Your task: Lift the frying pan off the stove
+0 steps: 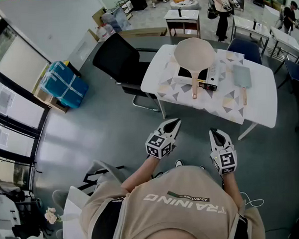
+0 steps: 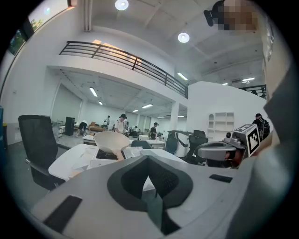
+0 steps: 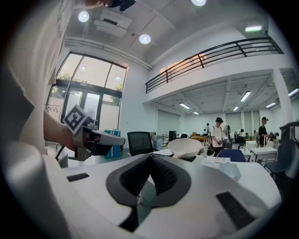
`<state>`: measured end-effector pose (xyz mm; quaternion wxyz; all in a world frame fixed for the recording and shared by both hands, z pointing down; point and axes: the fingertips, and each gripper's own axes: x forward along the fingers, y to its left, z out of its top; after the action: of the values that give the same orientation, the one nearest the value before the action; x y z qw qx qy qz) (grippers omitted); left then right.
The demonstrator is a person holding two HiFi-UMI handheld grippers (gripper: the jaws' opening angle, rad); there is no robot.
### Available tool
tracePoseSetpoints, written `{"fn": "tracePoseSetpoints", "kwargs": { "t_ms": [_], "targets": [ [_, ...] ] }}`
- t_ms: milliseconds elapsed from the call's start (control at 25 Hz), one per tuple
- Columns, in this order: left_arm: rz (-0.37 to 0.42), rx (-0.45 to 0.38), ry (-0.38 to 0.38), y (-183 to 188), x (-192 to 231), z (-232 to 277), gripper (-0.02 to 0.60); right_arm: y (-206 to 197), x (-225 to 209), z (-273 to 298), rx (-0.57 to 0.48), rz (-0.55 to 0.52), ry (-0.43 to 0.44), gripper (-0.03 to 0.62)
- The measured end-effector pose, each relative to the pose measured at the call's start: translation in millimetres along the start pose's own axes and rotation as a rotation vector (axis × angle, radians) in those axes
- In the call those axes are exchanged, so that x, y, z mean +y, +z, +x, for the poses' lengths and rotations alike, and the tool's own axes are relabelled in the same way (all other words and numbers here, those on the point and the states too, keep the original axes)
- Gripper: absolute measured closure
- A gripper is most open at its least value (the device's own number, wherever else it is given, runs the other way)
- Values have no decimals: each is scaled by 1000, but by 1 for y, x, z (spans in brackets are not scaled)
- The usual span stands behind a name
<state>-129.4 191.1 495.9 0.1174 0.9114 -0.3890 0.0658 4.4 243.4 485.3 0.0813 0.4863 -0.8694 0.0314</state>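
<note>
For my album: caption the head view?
Left claw and right claw, shut, point at a beige frying pan on a black-topped stove.

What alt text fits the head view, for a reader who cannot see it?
A beige frying pan sits on a small stove on a white table, its handle toward the person. Seen from above, the person holds the left gripper and right gripper, fingers closed and empty, short of the table.

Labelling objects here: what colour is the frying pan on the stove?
Cream-beige frying pan, clearest in the head view.
</note>
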Motion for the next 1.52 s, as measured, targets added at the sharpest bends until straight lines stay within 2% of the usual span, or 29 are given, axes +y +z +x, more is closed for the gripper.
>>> {"fn": "tracePoseSetpoints", "kwargs": {
  "t_ms": [160, 400, 560, 720, 840, 1000, 1160, 1240, 1520],
  "targets": [
    [2, -12, 7, 5, 2, -2, 581, 8, -6, 1, -33, 57, -8, 599],
    [-6, -11, 6, -1, 5, -5, 581, 14, -10, 5, -51, 63, -26, 597],
    [-20, -19, 5, -2, 8, -8, 581, 11, -7, 9, -28, 65, -23, 597],
    [-47, 1, 4, -18, 14, -11, 581, 1, -2, 17, -16, 173, -20, 597],
    [-75, 23, 8, -33, 20, -15, 581, -5, 3, 18, 4, 208, -32, 597],
    [-94, -14, 36, -27, 41, -11, 581, -9, 0, 24, 29, 225, -51, 597],
    [-102, -3, -5, -31, 50, -7, 581, -18, 4, 32, 62, 237, -80, 597],
    [-88, 20, -28, -40, 51, -5, 581, -25, 11, 39, 82, 241, -88, 597],
    [-117, 99, -81, -70, 61, -6, 581, -32, 28, 58, 103, 232, -107, 597]
  ]
}}
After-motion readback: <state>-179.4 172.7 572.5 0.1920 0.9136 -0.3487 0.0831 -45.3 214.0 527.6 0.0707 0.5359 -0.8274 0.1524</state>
